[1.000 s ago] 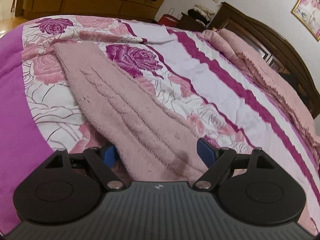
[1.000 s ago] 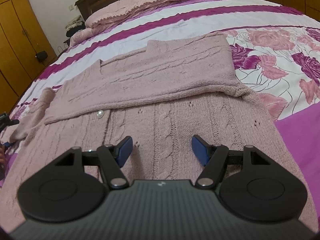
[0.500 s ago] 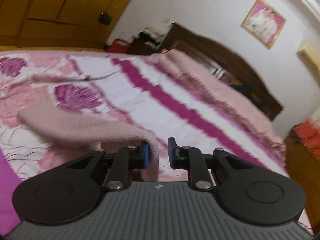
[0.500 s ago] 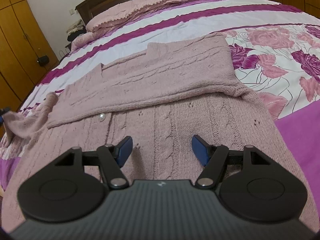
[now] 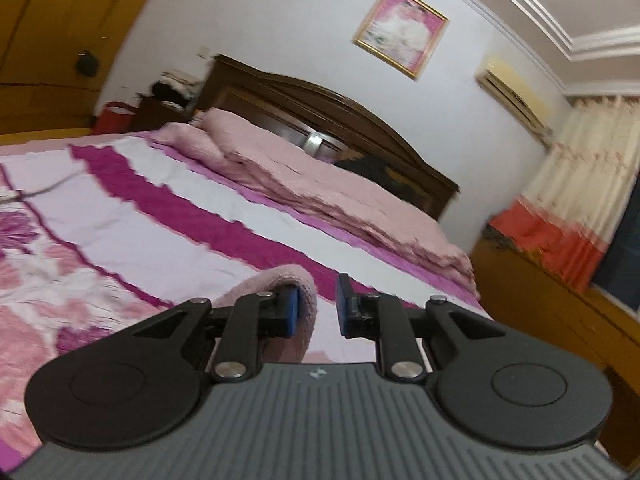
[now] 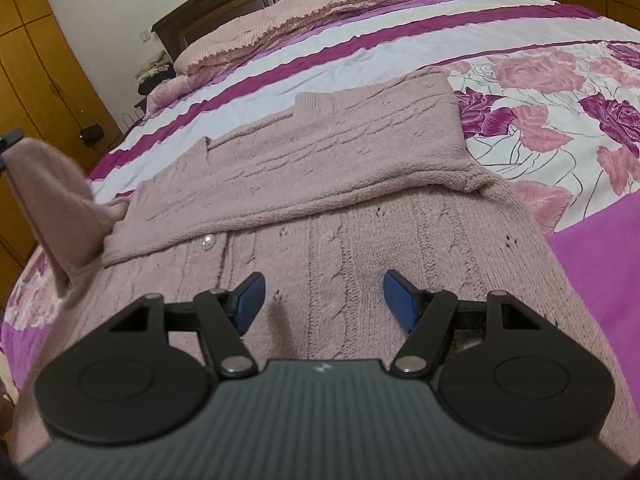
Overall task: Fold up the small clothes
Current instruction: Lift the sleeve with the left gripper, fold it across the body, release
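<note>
Left gripper point(image 5: 316, 307) was clenched on the sleeve point(image 5: 294, 284) of the pink cardigan point(image 6: 360, 248); a fold of knit bulged over its left pad while the right pad stood just beside the fabric, gap narrow. One second earlier these jaws stood wide with the sleeve lying flat on the bed between them; half a second earlier they had already closed on it. Since then the left view had swung upward: then it looked down on the floral bedspread point(image 5: 132, 216), now it took in the headboard point(image 5: 320, 100), the framed picture point(image 5: 400, 30), the curtain point(image 5: 560, 216) and the ceiling moulding, all motion-blurred. In the right view the sleeve, earlier slack at the left edge of the bed, was raised into a peak point(image 6: 48, 200) at far left, with a dark bit of the left gripper at its top; its lower end ran down to the cardigan's shoulder. Right gripper point(image 6: 324, 300) was released, jaws well apart, empty, hovering over the cable-knit front; its view matched both earlier frames, no shift. The cardigan lay spread on the bed, its other sleeve folded across the chest, one pearl button point(image 6: 208, 242) showing below that sleeve's edge. Pink pillows point(image 6: 340, 4) lay at the headboard end.
</note>
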Action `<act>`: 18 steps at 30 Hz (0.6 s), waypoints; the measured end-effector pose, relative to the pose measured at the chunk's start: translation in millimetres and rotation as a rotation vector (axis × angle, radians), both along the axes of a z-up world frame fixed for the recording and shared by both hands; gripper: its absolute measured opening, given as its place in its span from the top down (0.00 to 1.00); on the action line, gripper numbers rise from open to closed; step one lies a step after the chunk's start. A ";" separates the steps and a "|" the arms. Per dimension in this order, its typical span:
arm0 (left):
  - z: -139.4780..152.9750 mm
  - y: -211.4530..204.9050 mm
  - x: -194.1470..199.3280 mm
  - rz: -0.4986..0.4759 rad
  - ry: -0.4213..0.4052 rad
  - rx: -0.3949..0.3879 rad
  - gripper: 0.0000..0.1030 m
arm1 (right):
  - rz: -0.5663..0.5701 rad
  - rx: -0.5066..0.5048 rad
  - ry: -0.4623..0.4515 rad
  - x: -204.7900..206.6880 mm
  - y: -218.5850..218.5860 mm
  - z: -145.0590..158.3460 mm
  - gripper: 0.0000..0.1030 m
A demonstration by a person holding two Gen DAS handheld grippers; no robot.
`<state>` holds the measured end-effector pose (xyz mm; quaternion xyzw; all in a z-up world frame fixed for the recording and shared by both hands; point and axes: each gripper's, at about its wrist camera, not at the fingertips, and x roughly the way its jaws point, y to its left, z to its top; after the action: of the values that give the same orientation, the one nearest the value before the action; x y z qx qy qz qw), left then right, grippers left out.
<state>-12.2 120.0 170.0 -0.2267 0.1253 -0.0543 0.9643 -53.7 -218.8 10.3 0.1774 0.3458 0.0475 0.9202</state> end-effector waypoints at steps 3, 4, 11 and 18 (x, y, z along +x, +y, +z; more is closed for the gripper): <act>-2.2 -30.6 7.5 -0.053 0.016 0.016 0.80 | -0.004 0.018 -0.006 -1.3 -2.3 -0.2 0.35; -5.2 -41.0 10.6 -0.071 0.024 0.025 0.80 | -0.005 0.024 -0.009 -2.1 -3.4 -0.3 0.35; -49.3 -95.8 32.0 -0.164 0.141 0.114 0.79 | -0.019 0.058 -0.027 -5.6 -8.6 0.4 0.35; -102.5 -130.1 52.2 -0.267 0.265 0.198 0.79 | -0.042 0.101 -0.045 -9.3 -16.5 -0.5 0.34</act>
<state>40.0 -10.1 67.5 -0.1176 0.2846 -0.1388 0.9412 -63.0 -235.3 9.8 0.2297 0.3185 0.0493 0.9184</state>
